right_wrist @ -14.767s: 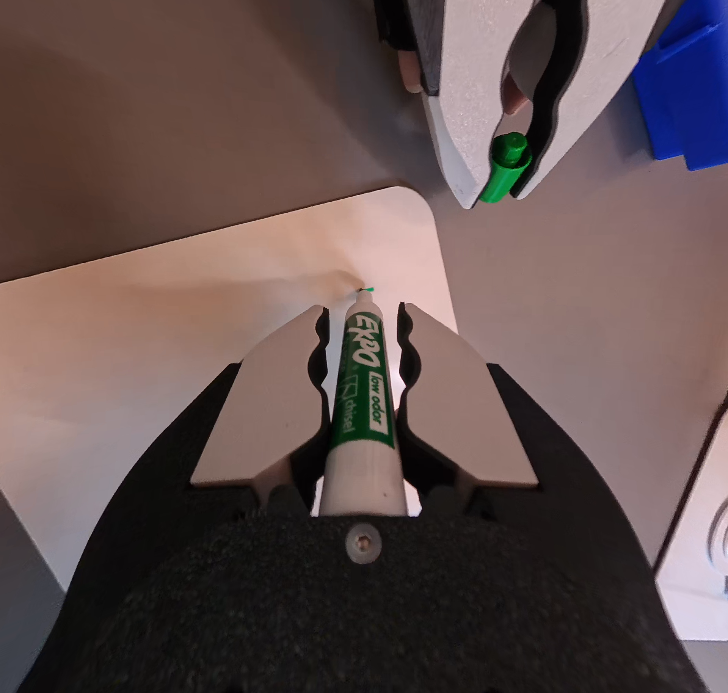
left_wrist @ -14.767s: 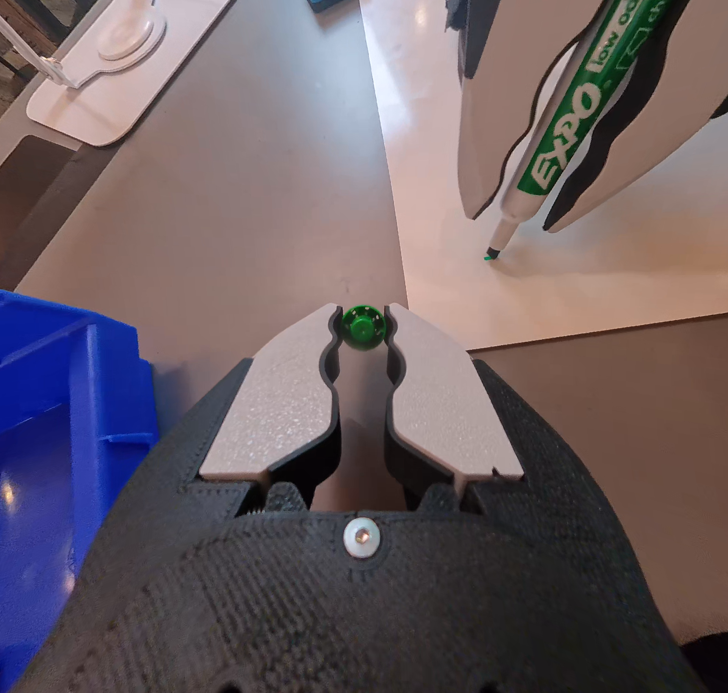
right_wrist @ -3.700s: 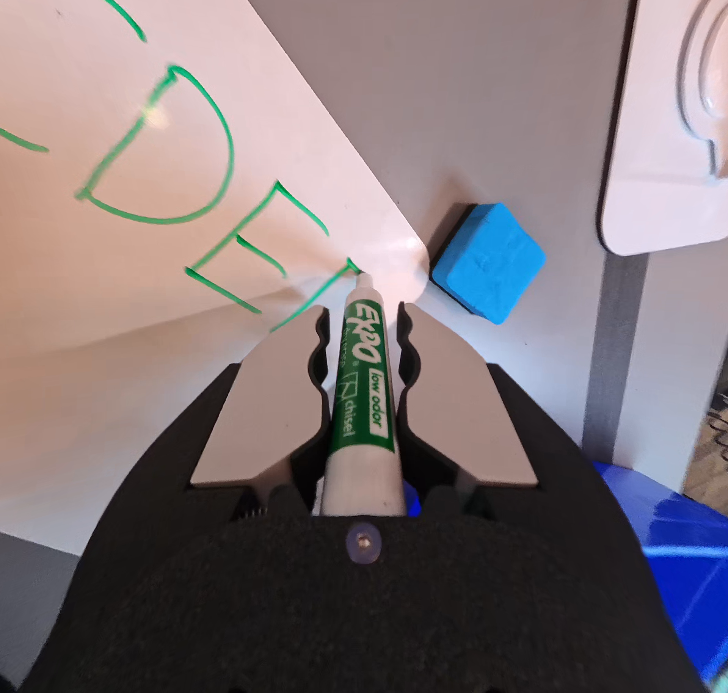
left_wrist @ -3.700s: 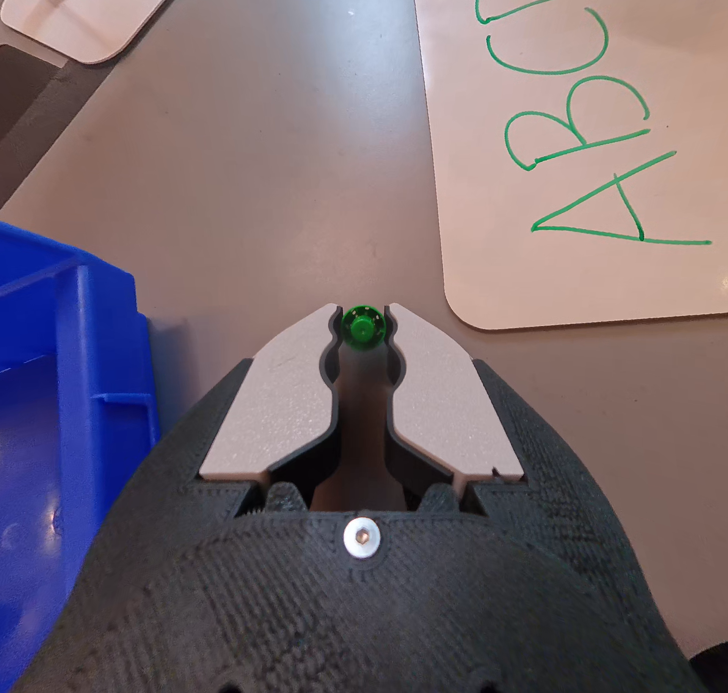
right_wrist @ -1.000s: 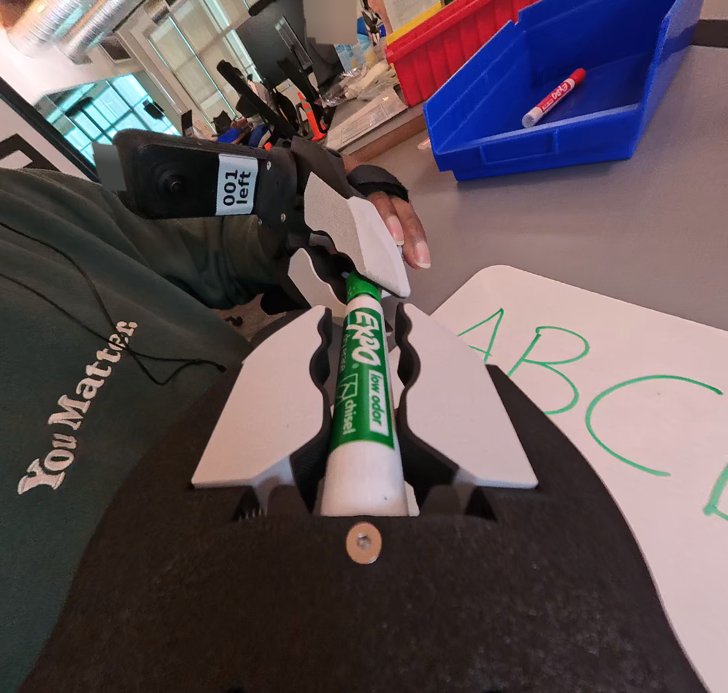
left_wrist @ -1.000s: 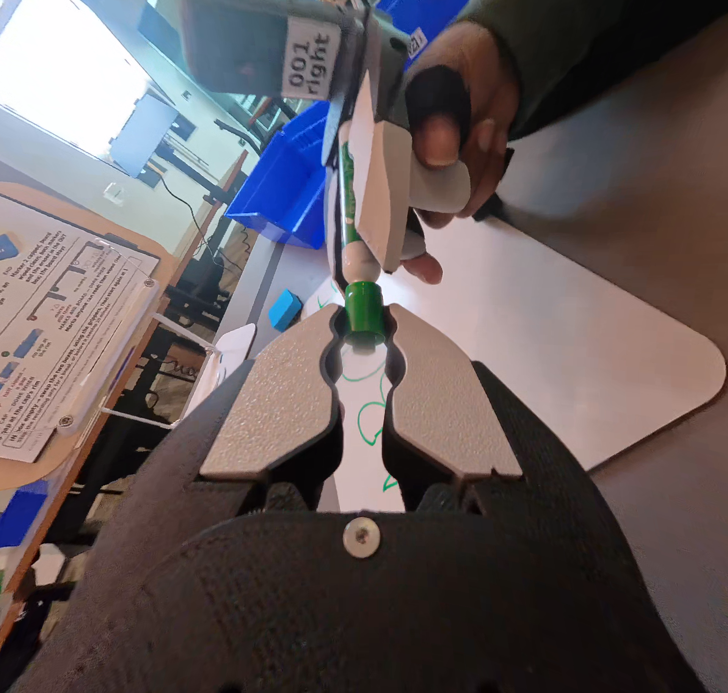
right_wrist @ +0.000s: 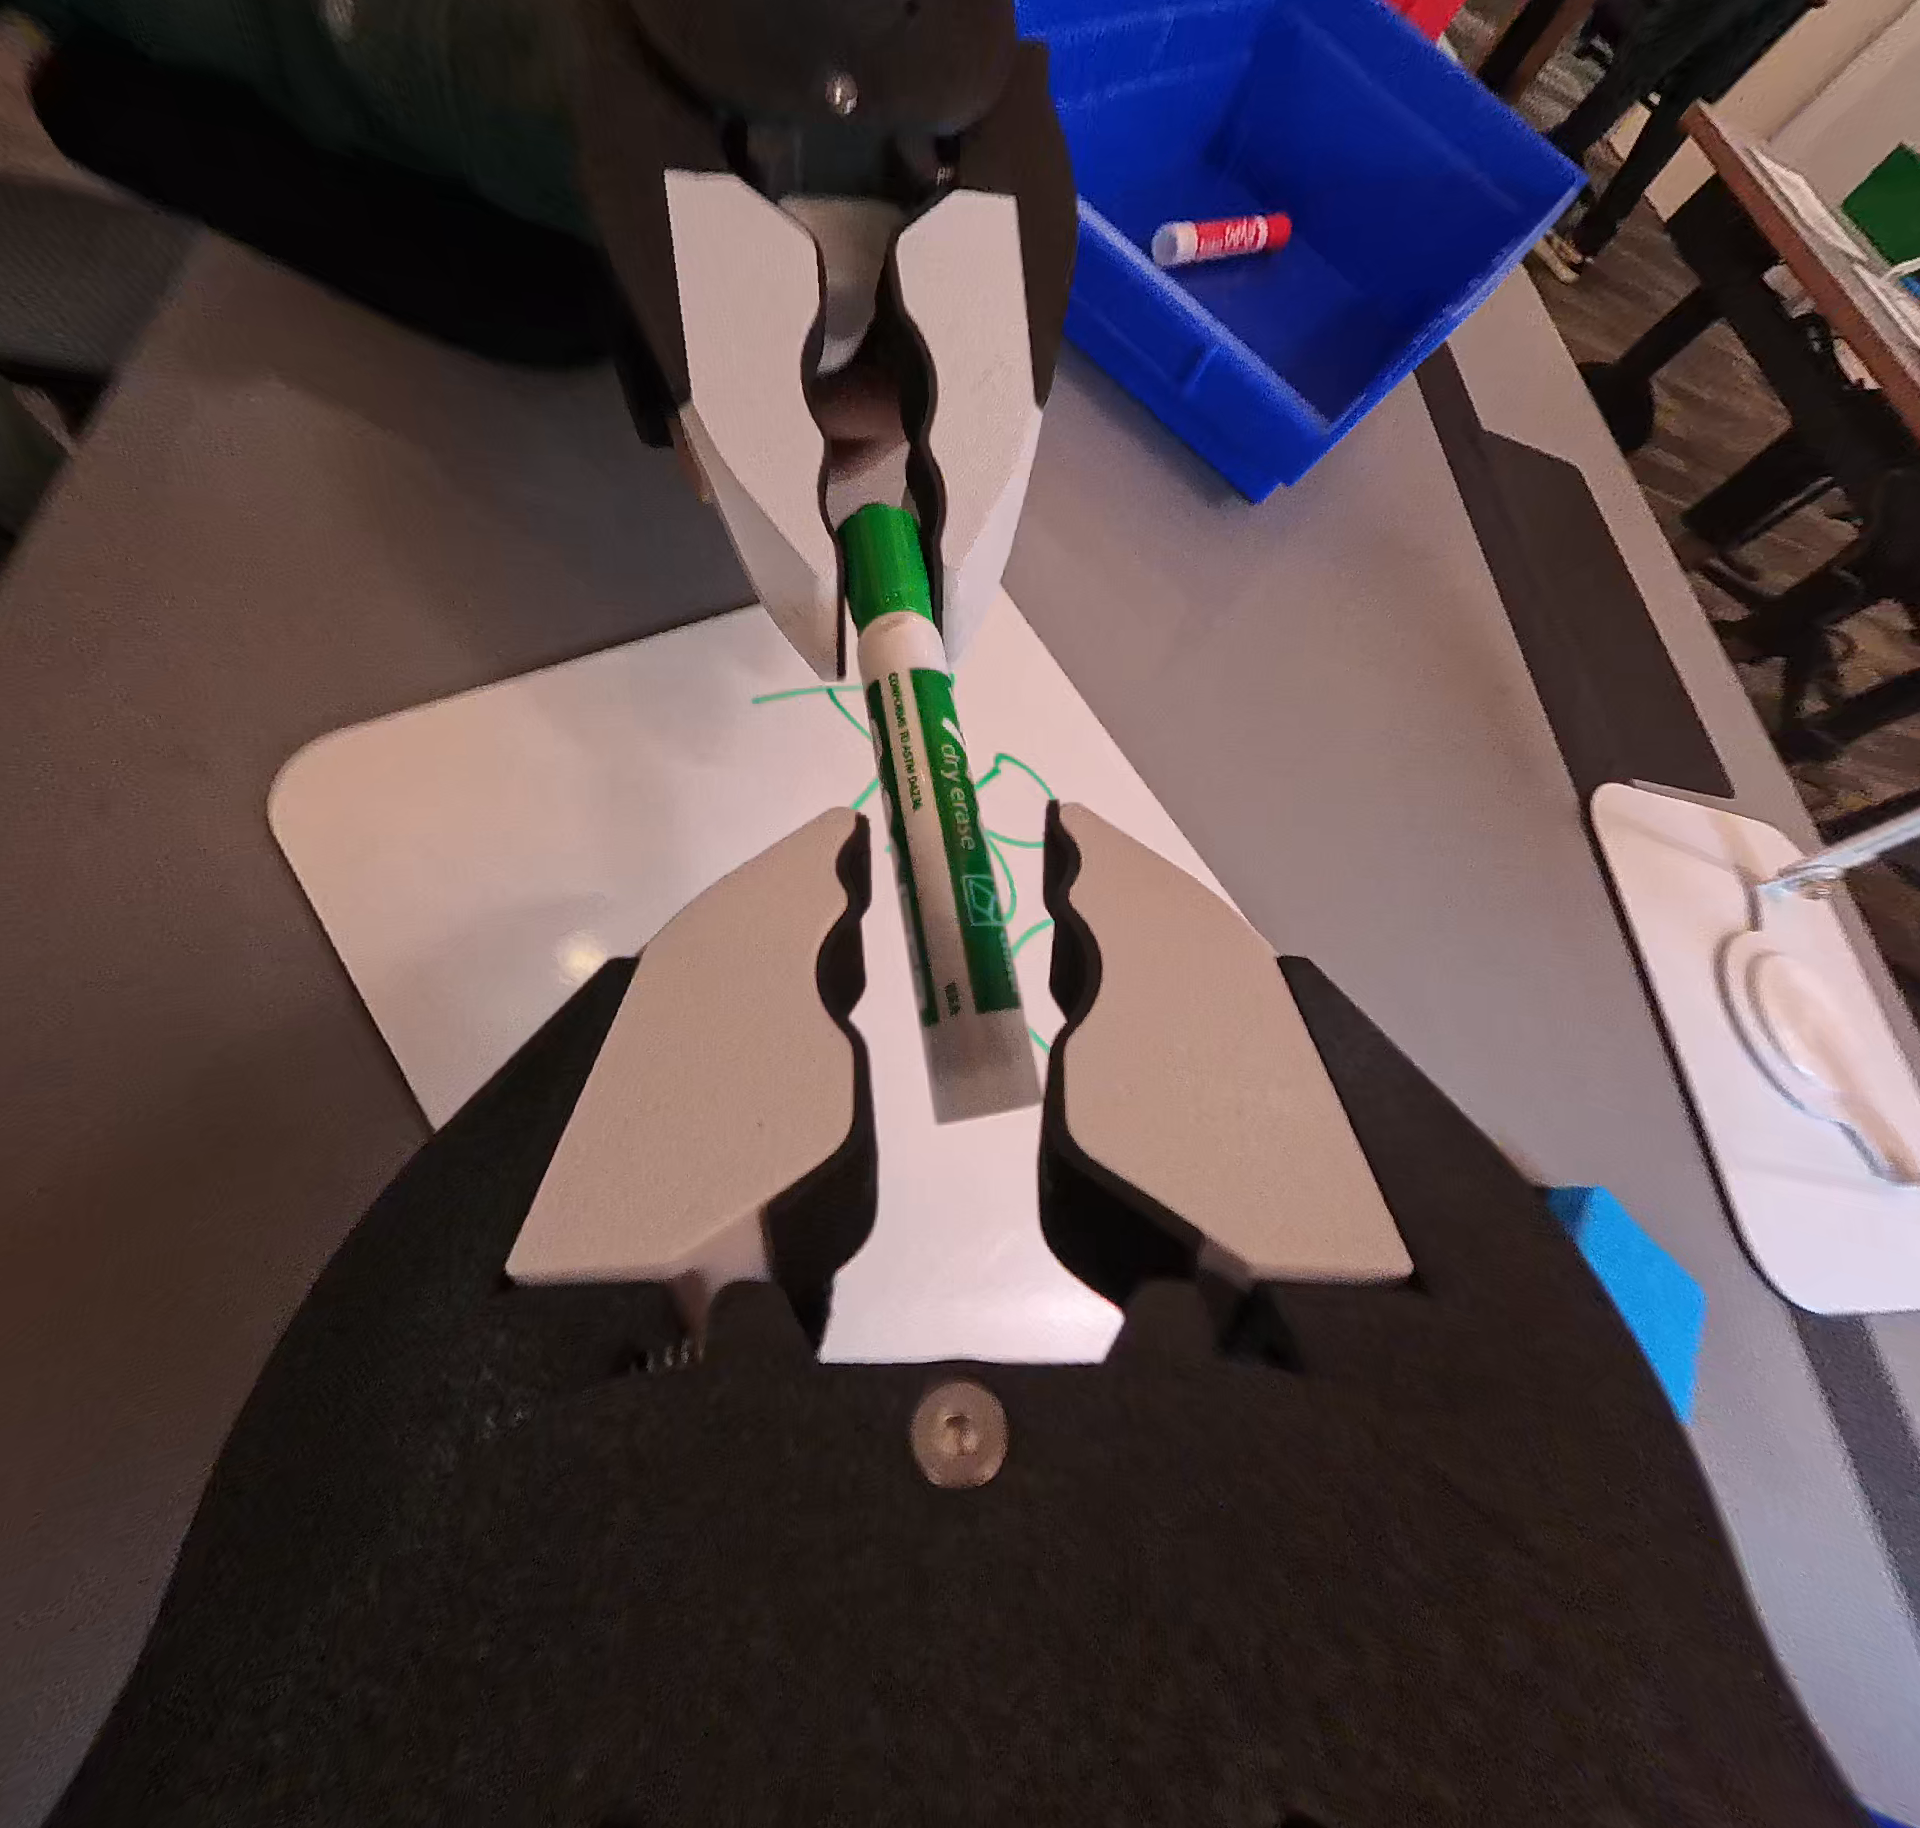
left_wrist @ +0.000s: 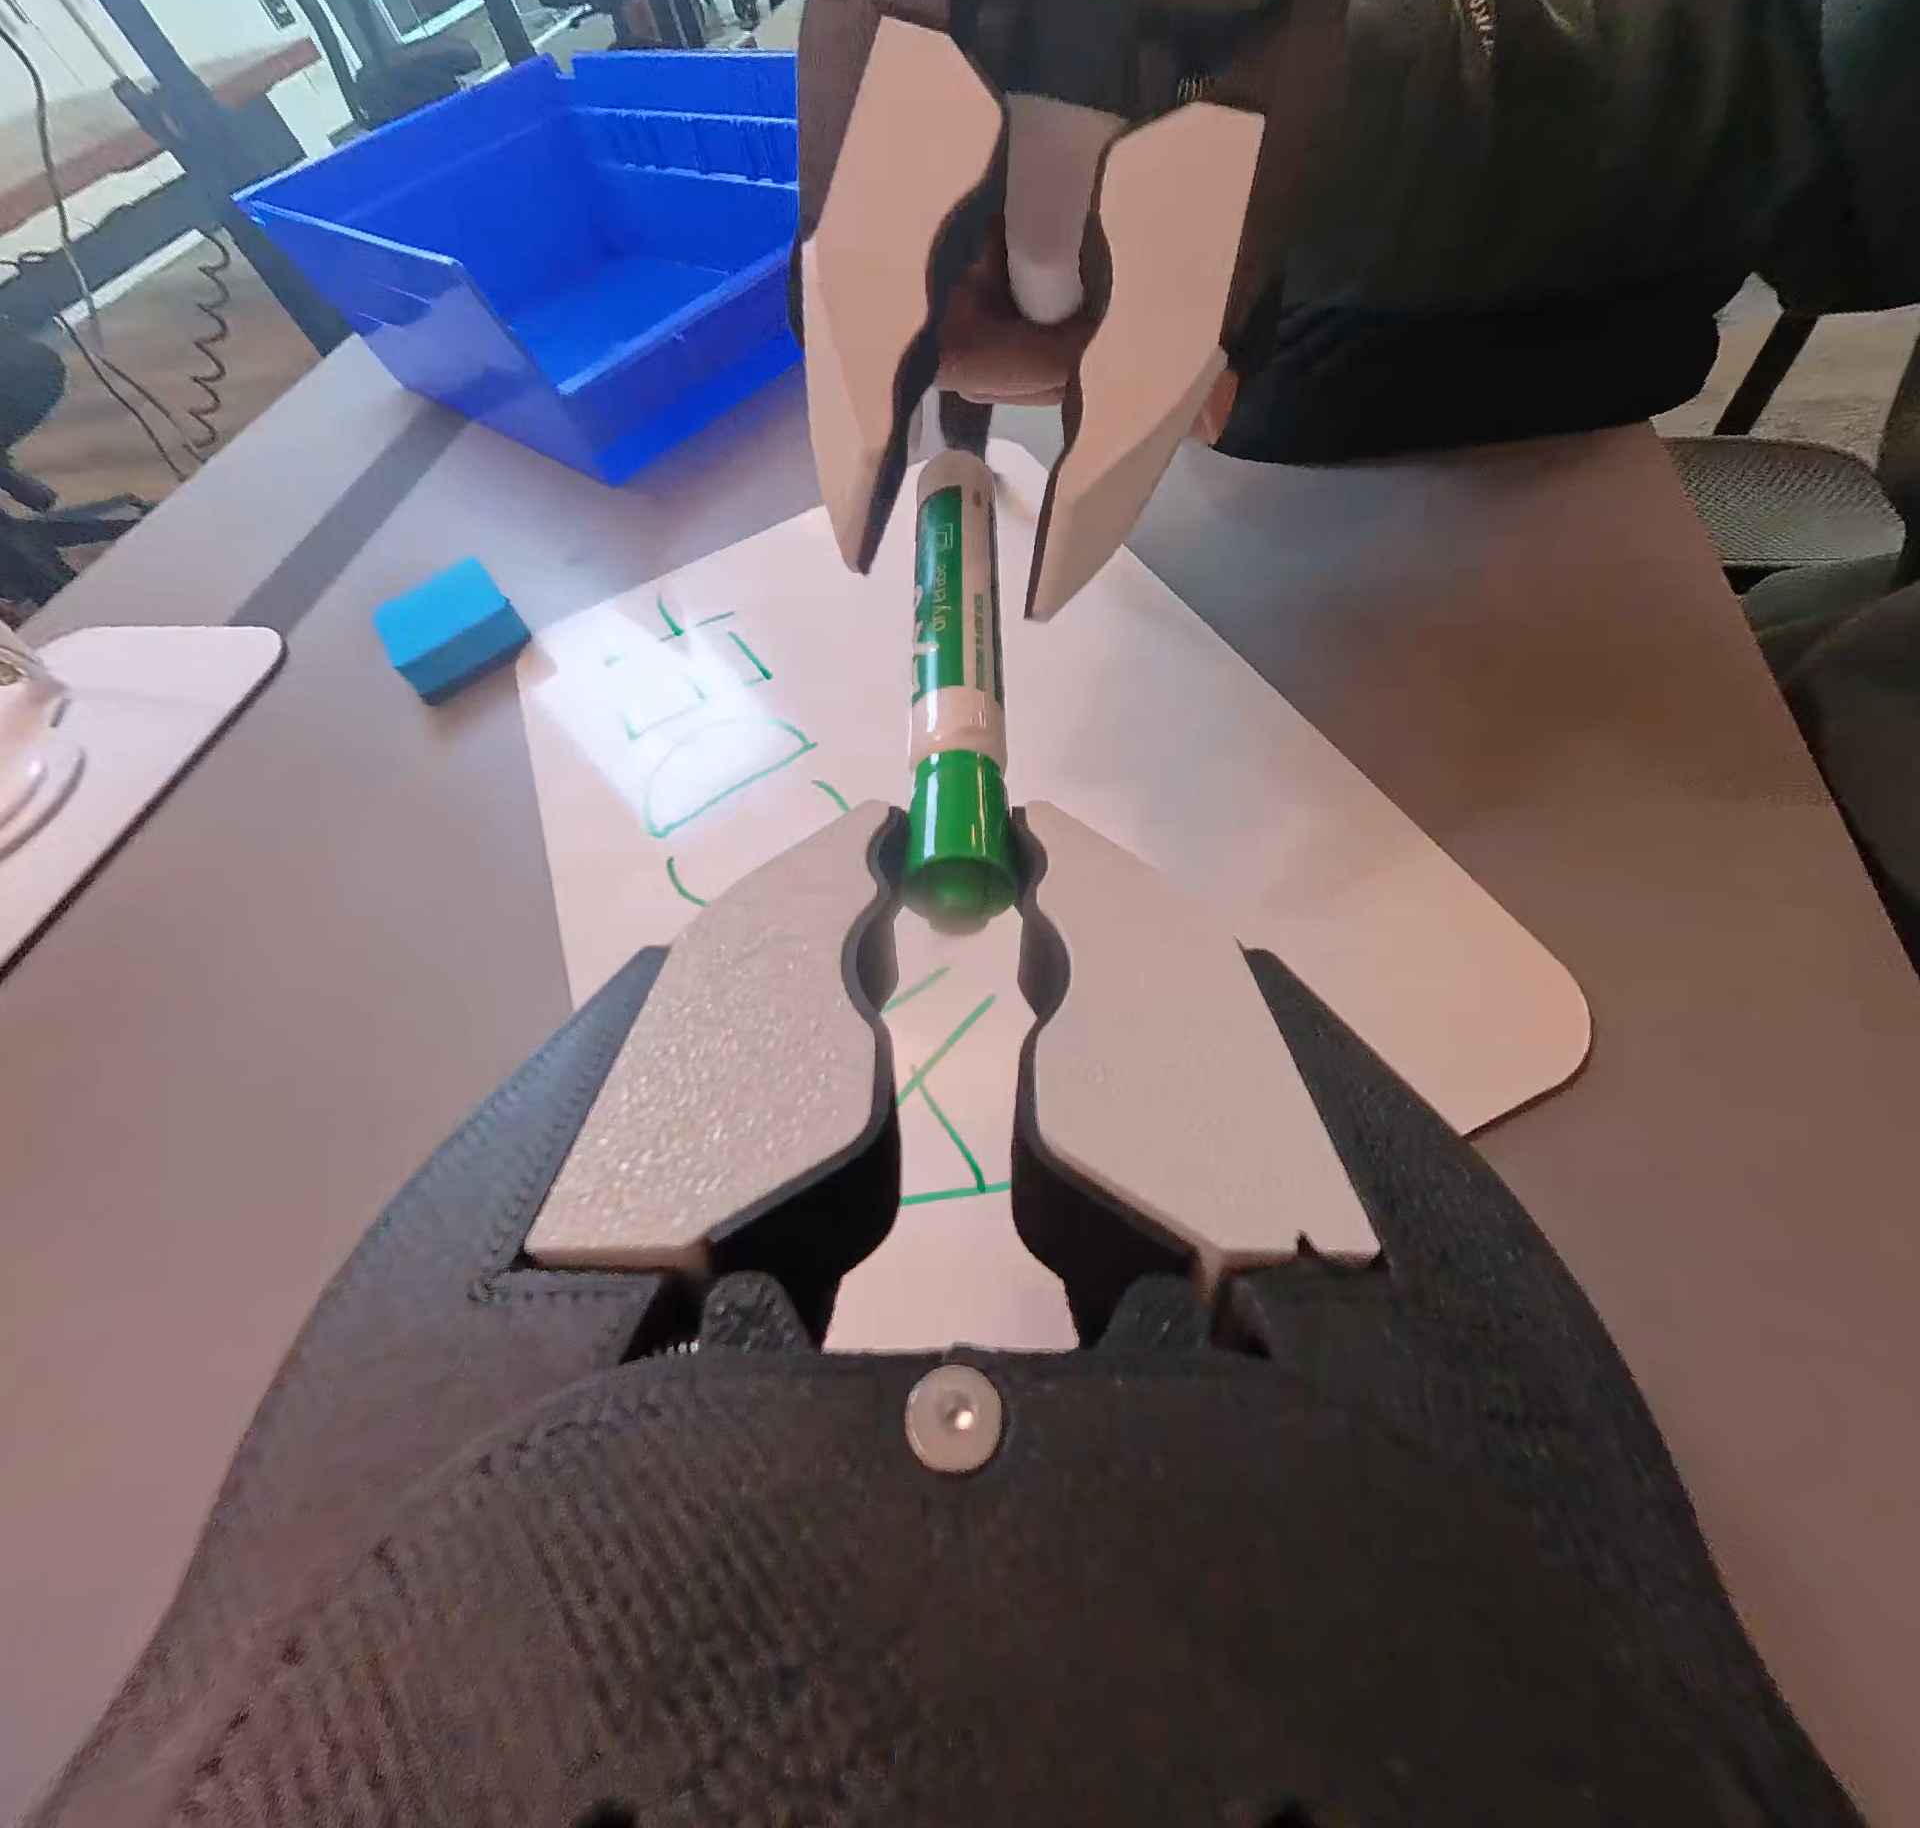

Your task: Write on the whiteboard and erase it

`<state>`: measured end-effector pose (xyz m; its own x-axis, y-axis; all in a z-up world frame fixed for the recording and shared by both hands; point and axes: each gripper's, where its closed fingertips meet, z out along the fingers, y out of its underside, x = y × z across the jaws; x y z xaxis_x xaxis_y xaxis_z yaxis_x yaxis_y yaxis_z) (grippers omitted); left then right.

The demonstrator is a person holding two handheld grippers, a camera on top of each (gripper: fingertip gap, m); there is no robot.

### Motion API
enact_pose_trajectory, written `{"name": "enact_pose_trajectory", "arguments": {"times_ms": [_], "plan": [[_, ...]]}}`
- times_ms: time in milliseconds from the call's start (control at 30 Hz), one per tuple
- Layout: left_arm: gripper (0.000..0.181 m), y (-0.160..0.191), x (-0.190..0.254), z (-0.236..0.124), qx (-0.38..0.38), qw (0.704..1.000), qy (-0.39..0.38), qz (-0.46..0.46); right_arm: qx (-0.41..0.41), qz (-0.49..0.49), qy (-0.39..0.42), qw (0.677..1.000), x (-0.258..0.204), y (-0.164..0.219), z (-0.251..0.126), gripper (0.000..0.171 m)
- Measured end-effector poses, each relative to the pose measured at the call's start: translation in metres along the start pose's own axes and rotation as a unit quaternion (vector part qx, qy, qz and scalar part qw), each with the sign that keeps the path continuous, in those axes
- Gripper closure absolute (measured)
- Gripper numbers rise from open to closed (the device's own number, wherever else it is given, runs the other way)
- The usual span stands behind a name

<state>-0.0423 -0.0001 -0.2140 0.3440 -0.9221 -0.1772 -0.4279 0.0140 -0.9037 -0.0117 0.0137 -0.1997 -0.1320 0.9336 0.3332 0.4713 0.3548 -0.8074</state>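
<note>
- The marker hangs in the air above the whiteboard, its green cap on and its body slanting between the two grippers.
- The left gripper is closed on the cap, which sits pinched at its fingertips.
- The right gripper faces it with its jaws spread; the marker's white rear end lies in the gap, close to the right finger, and I cannot tell whether it touches.
- The whiteboard lies flat on the grey table, with green letters written on it under the marker.
- A blue eraser sits on the table just beside the board's far corner.
- Beyond it stands a blue bin; the right wrist view shows another blue bin with a red marker lying inside.
- A white base plate lies on the table off to the side.
</note>
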Motion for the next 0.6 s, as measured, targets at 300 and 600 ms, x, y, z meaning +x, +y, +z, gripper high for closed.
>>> {"name": "enact_pose_trajectory", "arguments": {"times_ms": [300, 600], "plan": [[0.162, 0.001, 0.010, 0.008, -0.004, 1.000, 0.019, -0.010, -0.105, -0.097, 0.016, 0.990, -0.015, 0.020, 0.016, 0.152], [0.163, -0.032, -0.031, -0.023, 0.139, 0.985, -0.083, -0.062, 0.001, 0.104, 0.060, 0.993, 0.042, 0.009, -0.023, 0.152]]}}
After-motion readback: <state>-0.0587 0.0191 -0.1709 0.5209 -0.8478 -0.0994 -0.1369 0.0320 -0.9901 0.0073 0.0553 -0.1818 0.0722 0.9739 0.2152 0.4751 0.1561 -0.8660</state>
